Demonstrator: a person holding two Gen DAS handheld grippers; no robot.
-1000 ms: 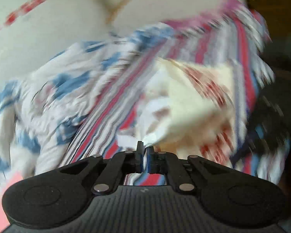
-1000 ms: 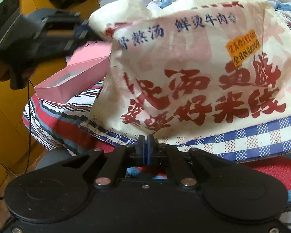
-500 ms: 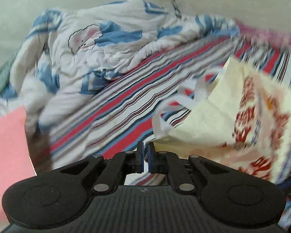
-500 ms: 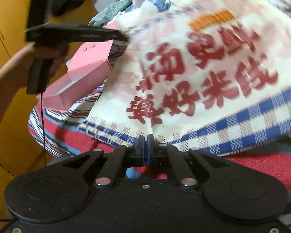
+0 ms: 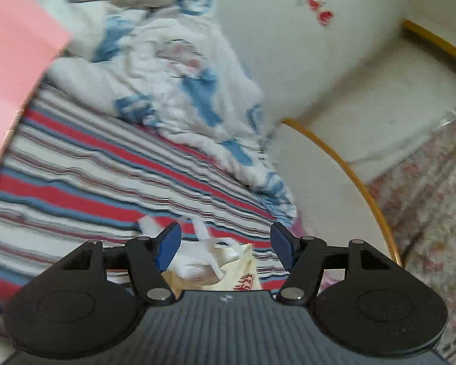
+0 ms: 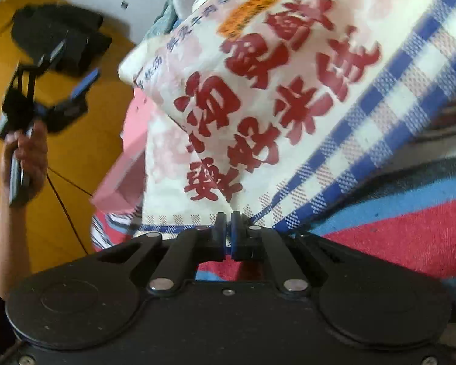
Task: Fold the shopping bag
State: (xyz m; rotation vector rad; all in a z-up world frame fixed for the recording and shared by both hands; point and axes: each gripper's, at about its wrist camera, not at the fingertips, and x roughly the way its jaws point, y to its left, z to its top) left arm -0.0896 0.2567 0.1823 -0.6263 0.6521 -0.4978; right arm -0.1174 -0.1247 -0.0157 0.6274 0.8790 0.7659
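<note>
Left wrist view: the left gripper (image 5: 225, 248) has its jaws opening, blue pads well apart and pressing on nothing. The shopping bag (image 5: 228, 269) lies low between them at about 6 o'clock, only its cream top edge and crumpled white handles (image 5: 203, 243) showing above the gripper body; the rest is hidden beneath it. The bag rests on a striped bedsheet (image 5: 85, 182). A rumpled white and blue quilt (image 5: 179, 91) lies at 12 o'clock, and a pink box (image 5: 12, 48) is cut off at 10 o'clock. Everything is softened by motion blur.

Right wrist view: the right gripper (image 6: 228, 234) is clamped tight on the bag's bottom hem, by the blue checked border. The bag (image 6: 258, 106) spreads from the fingertips up toward 1 o'clock, its red characters blurred. At 9 o'clock a hand (image 6: 25, 161) holds the left gripper (image 6: 73, 70) clear of the bag, with its fingers spread. The pink box (image 6: 127, 170) is half hidden behind the bag's left edge.
</note>
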